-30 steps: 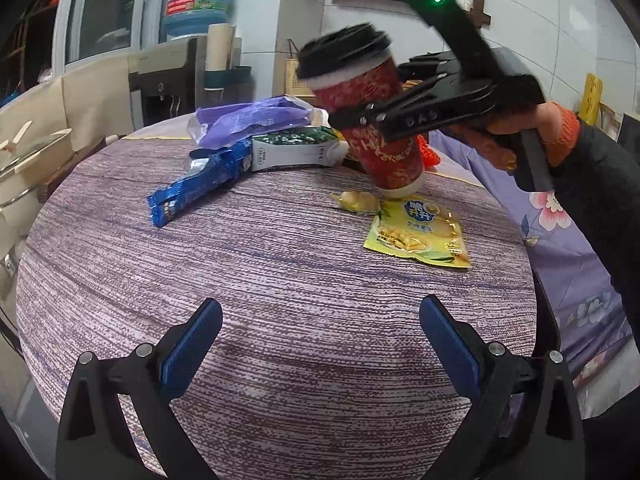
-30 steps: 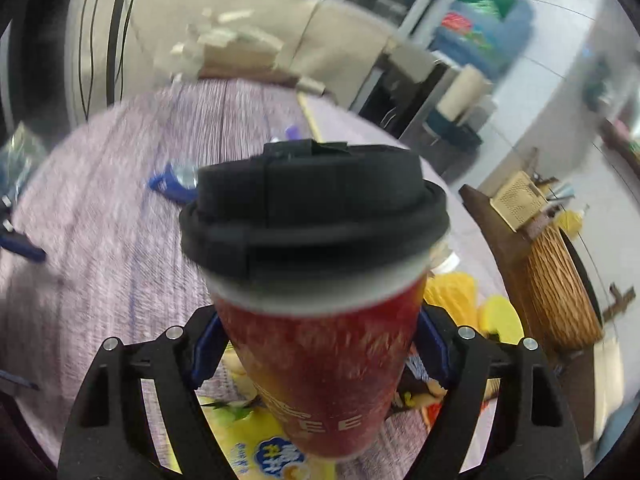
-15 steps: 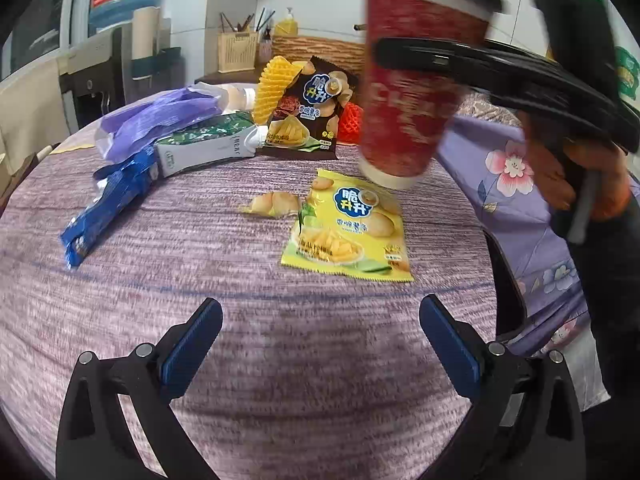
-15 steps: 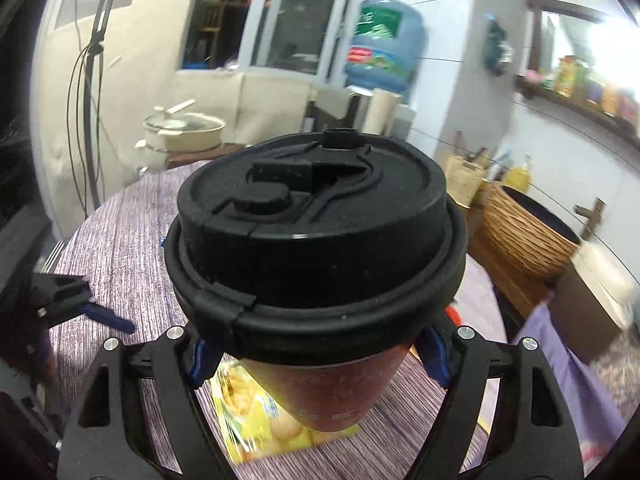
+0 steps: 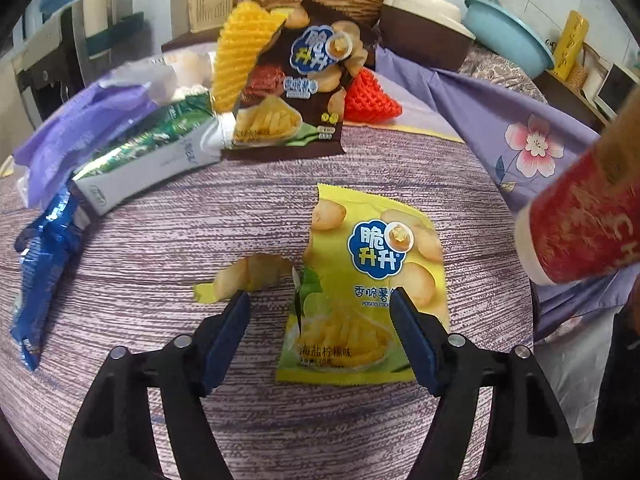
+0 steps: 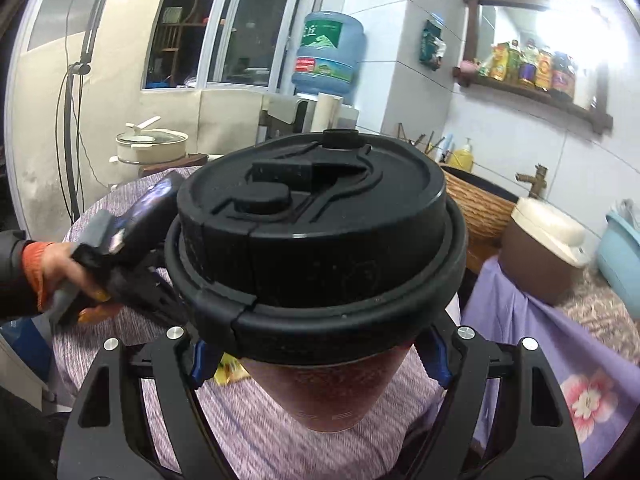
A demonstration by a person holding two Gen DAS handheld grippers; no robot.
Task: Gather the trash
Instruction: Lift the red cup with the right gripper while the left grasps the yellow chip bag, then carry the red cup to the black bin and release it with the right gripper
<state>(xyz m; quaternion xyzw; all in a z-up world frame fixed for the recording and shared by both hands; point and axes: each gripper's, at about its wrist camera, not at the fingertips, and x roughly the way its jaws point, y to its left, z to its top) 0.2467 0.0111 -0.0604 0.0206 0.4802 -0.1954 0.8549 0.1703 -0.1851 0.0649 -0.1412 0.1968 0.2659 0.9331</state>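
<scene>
Trash on the bench (image 5: 360, 432), left to right in the left wrist view: a blue wrapper (image 5: 44, 276), a purple plastic bag (image 5: 80, 136), a green-and-white carton (image 5: 156, 152), a torn-off yellow scrap (image 5: 248, 276), a brown potato-stick bag (image 5: 304, 92) propped at the back with yellow (image 5: 244, 52) and red (image 5: 370, 98) foam nets beside it, and a flat yellow potato-stick bag (image 5: 368, 280) near the bench's right side.

Step in hand, as we judge it: two pickups at once. The left gripper (image 5: 320, 308) hangs over the yellow bag's lower half, its fingers closing; the bag lies under the gap and the pads do not press it yet. The right gripper (image 6: 320, 360) holds the red paper cup (image 6: 332, 396) by its wall, under the black lid (image 6: 316, 236), clear of the bench.

Next move, we judge: the left fingers must come down to the film and pinch an edge or a fold, since the bag lies flat. The cup needs a bin; none is identifiable in either view.

View differences: the left wrist view shows the litter layout and only the cup's base end at the right edge. The right wrist view shows the grip on the cup and the person's hand (image 6: 52, 276) on the left gripper's handle, but the lid hides most of the bench.
</scene>
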